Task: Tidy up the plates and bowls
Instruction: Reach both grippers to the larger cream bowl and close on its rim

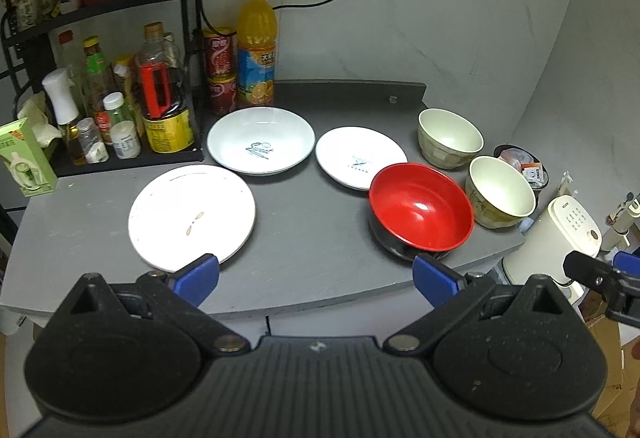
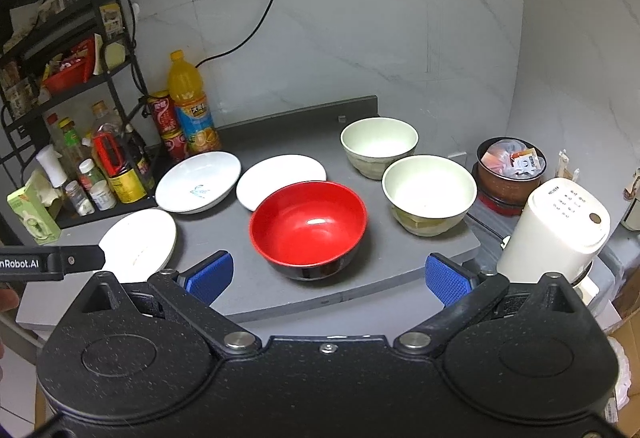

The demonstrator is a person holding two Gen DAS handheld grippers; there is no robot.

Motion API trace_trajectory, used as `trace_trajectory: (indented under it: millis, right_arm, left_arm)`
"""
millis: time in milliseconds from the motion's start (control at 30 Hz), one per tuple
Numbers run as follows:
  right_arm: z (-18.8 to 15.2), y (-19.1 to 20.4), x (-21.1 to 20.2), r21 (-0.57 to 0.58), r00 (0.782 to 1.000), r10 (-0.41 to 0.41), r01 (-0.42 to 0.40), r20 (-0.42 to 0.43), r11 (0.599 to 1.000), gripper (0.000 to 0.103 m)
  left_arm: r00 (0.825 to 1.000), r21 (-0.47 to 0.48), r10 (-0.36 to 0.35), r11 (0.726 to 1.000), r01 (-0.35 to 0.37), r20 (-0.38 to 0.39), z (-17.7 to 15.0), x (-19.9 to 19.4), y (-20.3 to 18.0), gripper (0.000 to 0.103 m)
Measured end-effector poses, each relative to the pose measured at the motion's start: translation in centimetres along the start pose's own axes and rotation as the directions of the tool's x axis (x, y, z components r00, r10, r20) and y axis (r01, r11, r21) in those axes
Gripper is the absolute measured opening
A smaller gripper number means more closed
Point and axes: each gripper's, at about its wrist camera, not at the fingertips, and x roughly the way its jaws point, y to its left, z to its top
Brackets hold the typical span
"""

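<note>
Nothing is stacked yet: three plates (image 1: 192, 214) lie left on the bench (image 1: 312, 238), the red bowl (image 2: 308, 226) and two pale bowls (image 2: 428, 194) right. Your left hand-held gripper (image 1: 316, 280) and right hand-held gripper (image 2: 328, 276) hover spread, empty. Choose one rim and close in.

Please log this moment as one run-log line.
left claw open, empty | right claw open, facing red bowl | dishes unstacked
</note>
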Motion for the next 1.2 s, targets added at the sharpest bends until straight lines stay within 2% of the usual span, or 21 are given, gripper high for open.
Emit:
trace_trajectory:
  millis: [333,567,867,1200]
  right_arm:
    - [2.1,-2.2,5.5,0.024,1.000,-0.007,0.007,-0.022,1.000,0.103]
    - [4.8,-3.8,8.5,0.048,0.999,0.003,-0.002,-0.035,0.999,0.103]
    - [6.9,-5.7,13.0,0.092,0.996,-0.045,0.052,-0.080,0.994,0.103]
    - [7.3,-9.0,17.4,0.177,0.984,-0.101,0.127,-0.148,0.976,0.103]
  left_arm:
    - [0.999,0.010,-0.010,1.000,0.011,-0.044,3.2,6.3,-2.0,0.102]
    - [0.995,0.048,-0.054,0.997,0.058,-0.079,6.6,10.8,-3.9,0.102]
    - [0.986,0.067,-0.103,0.991,0.113,-0.134,10.4,16.3,-6.2,0.101]
    - [0.967,0.148,-0.168,0.969,0.198,-0.193,12.8,22.2,-10.3,0.100]
